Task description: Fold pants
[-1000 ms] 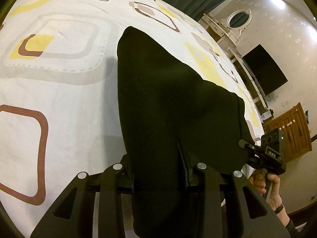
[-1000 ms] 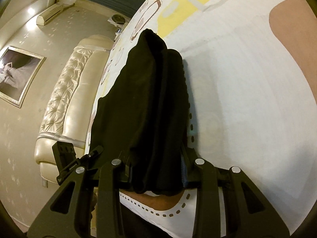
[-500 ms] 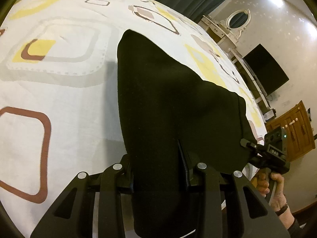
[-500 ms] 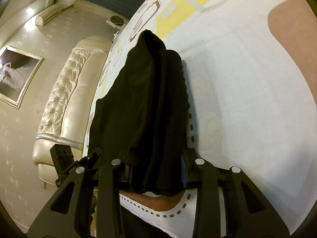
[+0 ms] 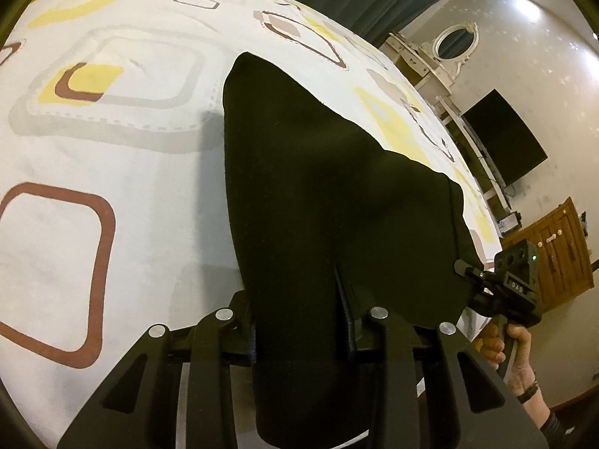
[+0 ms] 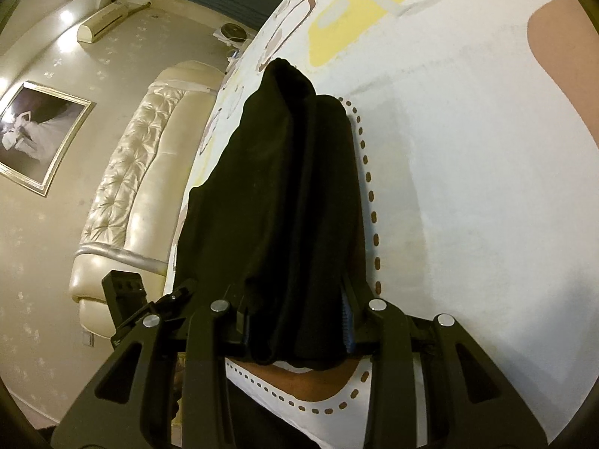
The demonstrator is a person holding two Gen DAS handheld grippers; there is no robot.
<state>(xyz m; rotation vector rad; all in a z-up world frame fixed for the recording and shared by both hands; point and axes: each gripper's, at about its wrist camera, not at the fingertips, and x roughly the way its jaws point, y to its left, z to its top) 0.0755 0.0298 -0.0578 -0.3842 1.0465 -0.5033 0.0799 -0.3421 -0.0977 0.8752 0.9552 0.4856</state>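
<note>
pants: black pants lie on the bedsheet, draped from both claws toward the middle of the bed; one folded tip points toward the far edge by the curtain.
left gripper: left gripper is clamped on the near hem of the pants, cloth bunched between its jaws and hanging below them.
right gripper: right gripper is narrow, closed on a thick roll of the same pants; several layers stand up between its jaws.
right gripper seen from the left: right gripper sits at the right corner of the cloth, held by a hand off the bed's right edge.
left gripper seen from the right: its body shows at the lower left, beside the bed's left edge; jaws hidden by cloth.
bedsheet: white with yellow, brown and grey squares.
headboard: cream tufted headboard along the bed's left end.
room: dark screen on the wall, wooden cabinet below it.
</note>
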